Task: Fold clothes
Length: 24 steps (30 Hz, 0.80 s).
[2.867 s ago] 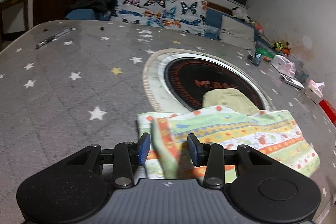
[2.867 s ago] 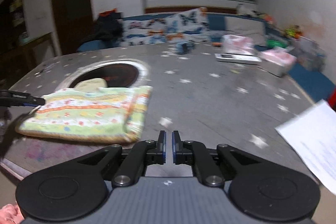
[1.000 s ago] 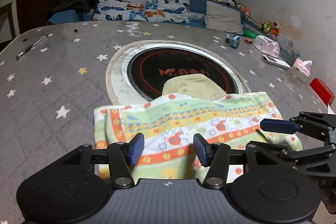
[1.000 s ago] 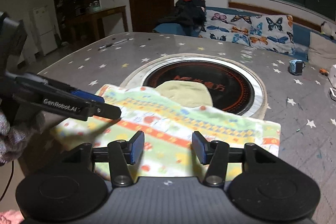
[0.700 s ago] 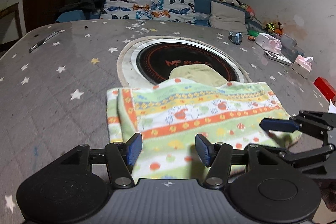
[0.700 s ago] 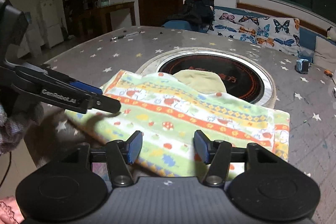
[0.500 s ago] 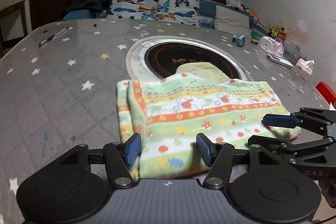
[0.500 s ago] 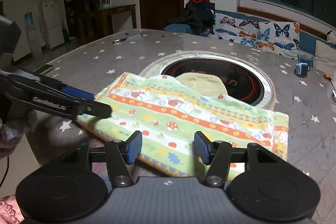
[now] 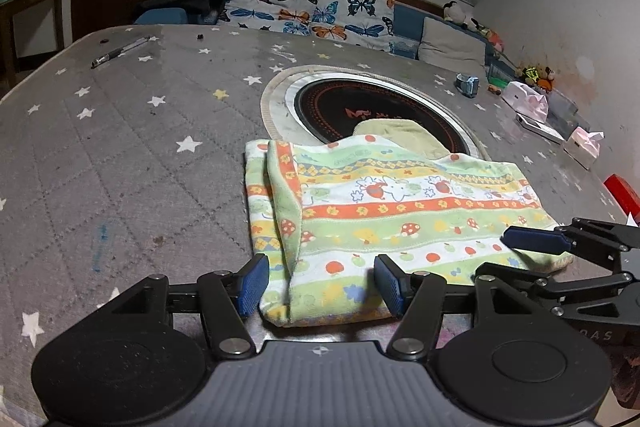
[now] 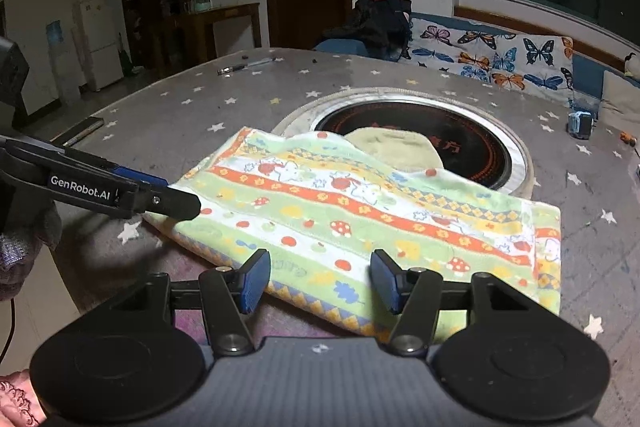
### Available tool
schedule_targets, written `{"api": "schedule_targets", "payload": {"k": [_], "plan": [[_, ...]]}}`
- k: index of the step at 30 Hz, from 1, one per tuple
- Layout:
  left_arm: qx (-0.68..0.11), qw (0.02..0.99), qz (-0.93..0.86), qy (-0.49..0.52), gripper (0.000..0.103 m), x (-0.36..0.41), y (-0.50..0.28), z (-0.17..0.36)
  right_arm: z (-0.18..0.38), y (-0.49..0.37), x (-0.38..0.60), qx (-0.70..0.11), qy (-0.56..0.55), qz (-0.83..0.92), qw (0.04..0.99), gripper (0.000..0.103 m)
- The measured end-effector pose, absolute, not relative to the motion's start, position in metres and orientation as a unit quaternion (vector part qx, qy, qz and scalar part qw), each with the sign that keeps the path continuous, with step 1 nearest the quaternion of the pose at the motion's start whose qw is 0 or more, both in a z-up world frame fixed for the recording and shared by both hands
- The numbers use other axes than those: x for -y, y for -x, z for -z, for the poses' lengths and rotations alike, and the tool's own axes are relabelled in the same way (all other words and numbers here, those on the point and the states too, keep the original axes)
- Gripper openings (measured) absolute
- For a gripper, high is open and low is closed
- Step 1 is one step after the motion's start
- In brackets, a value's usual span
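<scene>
Left wrist view is filled by a broad grey tabletop point(image 9: 120, 155) scattered with small stars, with a round dark hotplate point(image 9: 372, 111) set into its middle. A striped garment point(image 9: 400, 203), printed with mushrooms and flowers in green, orange and white, is laid near the front edge of the tabletop, its far side overlapping the hotplate's rim. It is seen already folded into a long rectangle, with one end turned over in a doubled layer. A plain yellowish piece of cloth point(image 9: 404, 133) is partly tucked beneath its far edge.

By the look of it, the first folds are done and at least one more fold across the length is left. The left claw point(image 9: 320, 283) is held spread over the garment's near left corner, with cloth between the pads but not pinched. The right claw point(image 10: 320, 281) is likewise held spread over the near edge towards the other end, nothing being gripped. A pen point(image 9: 120, 51) is seen far off on the tabletop.
</scene>
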State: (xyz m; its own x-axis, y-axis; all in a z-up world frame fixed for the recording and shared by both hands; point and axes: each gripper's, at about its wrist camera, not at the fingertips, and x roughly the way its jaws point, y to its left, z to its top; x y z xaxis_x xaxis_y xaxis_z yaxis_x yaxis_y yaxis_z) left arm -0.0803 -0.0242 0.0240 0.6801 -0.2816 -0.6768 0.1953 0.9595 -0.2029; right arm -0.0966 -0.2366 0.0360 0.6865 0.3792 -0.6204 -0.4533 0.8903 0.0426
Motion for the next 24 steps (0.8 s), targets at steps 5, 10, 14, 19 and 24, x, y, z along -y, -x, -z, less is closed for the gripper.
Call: {"api": "schedule_targets", "payload": {"k": [5, 10, 14, 19, 24], "plan": [[-0.373, 0.917, 0.131, 0.061, 0.062, 0.024, 0.077, -0.03, -0.033, 0.093, 0.236, -0.329, 0.055, -0.225, 0.916, 0.057], [-0.371, 0.917, 0.134, 0.058, 0.062, 0.03, 0.07, -0.032, -0.037, 0.089, 0.235, -0.321, 0.052, -0.223, 0.919, 0.057], [-0.372, 0.917, 0.133, 0.059, 0.062, 0.033, 0.063, -0.031, -0.038, 0.081, 0.235, -0.322, 0.048, -0.211, 0.922, 0.057], [-0.376, 0.915, 0.131, 0.064, 0.062, 0.035, 0.059, -0.03, -0.037, 0.067, 0.236, -0.325, 0.04, -0.195, 0.924, 0.061], [-0.375, 0.916, 0.13, 0.06, 0.062, 0.035, 0.059, -0.031, -0.036, 0.058, 0.233, -0.324, 0.034, -0.187, 0.927, 0.063]]}}
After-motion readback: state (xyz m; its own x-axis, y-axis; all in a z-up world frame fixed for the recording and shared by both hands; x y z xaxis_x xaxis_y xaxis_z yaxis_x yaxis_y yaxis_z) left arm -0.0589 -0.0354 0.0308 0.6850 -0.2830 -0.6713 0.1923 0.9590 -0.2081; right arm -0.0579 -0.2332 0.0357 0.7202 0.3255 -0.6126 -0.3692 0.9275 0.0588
